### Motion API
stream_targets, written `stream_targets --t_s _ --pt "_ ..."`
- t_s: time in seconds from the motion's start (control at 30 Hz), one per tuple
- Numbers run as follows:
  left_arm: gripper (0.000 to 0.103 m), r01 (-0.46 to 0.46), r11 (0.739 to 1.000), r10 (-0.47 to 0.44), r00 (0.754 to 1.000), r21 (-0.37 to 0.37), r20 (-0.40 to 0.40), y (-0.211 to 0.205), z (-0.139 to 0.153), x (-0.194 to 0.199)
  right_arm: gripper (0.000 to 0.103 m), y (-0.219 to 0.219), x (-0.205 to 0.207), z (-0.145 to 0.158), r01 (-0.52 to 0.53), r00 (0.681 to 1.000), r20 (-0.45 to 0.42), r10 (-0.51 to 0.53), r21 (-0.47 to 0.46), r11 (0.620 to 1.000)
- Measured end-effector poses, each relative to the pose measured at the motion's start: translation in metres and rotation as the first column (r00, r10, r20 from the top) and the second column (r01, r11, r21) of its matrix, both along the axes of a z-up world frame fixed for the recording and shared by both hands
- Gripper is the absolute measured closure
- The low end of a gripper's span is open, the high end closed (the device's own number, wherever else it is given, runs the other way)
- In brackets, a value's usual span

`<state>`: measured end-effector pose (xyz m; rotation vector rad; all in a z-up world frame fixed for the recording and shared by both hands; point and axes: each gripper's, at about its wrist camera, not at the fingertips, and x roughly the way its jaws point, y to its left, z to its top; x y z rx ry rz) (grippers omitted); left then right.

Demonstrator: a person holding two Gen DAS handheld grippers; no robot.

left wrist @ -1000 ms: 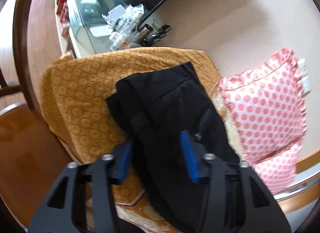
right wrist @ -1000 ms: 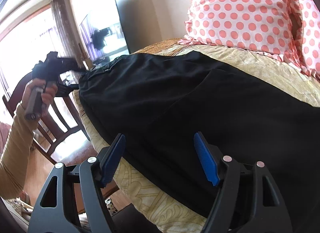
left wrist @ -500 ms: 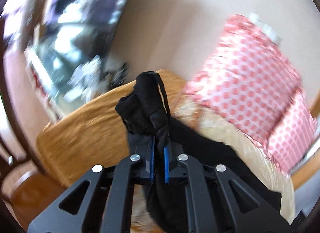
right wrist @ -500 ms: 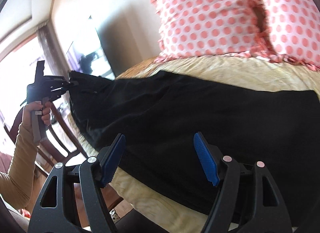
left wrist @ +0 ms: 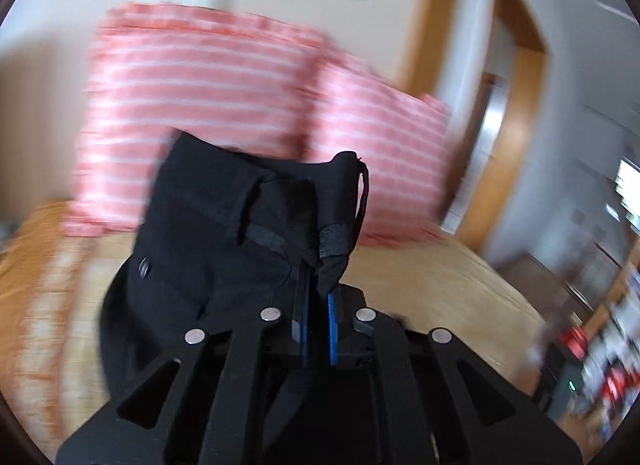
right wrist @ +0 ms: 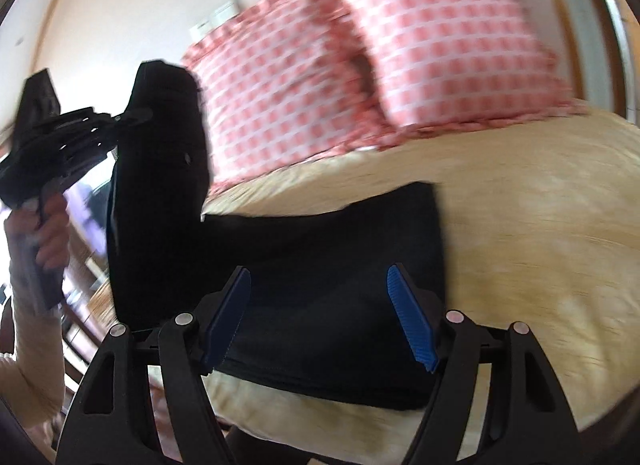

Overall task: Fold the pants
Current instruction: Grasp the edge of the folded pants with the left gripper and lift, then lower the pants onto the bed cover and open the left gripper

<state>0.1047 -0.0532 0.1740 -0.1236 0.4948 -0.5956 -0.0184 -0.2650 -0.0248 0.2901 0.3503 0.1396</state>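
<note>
Black pants (right wrist: 320,265) lie on a yellow bed (right wrist: 540,225). My left gripper (left wrist: 316,301) is shut on the pants' waistband end (left wrist: 256,217) and holds it lifted above the bed. In the right wrist view the left gripper (right wrist: 120,121) shows at the left, with that end of the pants (right wrist: 160,185) hanging upright from it. My right gripper (right wrist: 320,305) is open and empty, with its blue pads just over the part of the pants that lies flat near the bed's front edge.
Two pink-and-white pillows (right wrist: 360,65) lean at the head of the bed. An orange blanket (left wrist: 36,265) covers the bed's left part. A doorway (left wrist: 508,125) and cluttered shelves (left wrist: 600,325) are at the right. Wooden chairs (right wrist: 84,285) stand by the bed's left edge.
My left gripper has shut on the waistband end and lifted it up and towards the pillows. The right gripper stayed open and has swung over the flat part of the pants.
</note>
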Motion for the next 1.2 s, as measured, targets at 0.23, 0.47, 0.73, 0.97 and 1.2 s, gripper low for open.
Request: stream_targets --t_s 0.23,0.47,0.73,0.97,1.2 --pt "0.097 0.253 0.962 -0.230 0.952 0.098 -0.201 -0.093 -0.098 -0.024 0.030 -0.044 -0.012 -0.017 0.148 0.987 -0.065 -0.146 0.026 0.989" --pt "0.097 0.243 0.965 -0.231 0.965 0.099 -0.125 -0.090 -0.088 -0.045 0.030 -0.052 -0.013 -0.016 0.175 0.984 -0.049 -0.174 0.013 0.985" --pt "0.093 0.306 0.944 -0.270 0.933 0.128 -0.238 -0.100 -0.134 -0.059 0.030 -0.048 -0.010 -0.009 0.199 0.979 -0.034 -0.200 -0.022 0.980" --pt "0.026 0.301 0.954 -0.292 0.934 0.010 -0.206 -0.055 -0.106 -0.071 0.030 -0.032 -0.018 0.028 0.191 0.980 0.075 -0.184 -0.103 0.976" --pt "0.014 -0.085 0.991 0.099 0.986 0.106 -0.134 0.028 -0.100 -0.037 0.024 0.041 0.017 0.040 -0.109 0.990 0.066 0.123 -0.184 0.977"
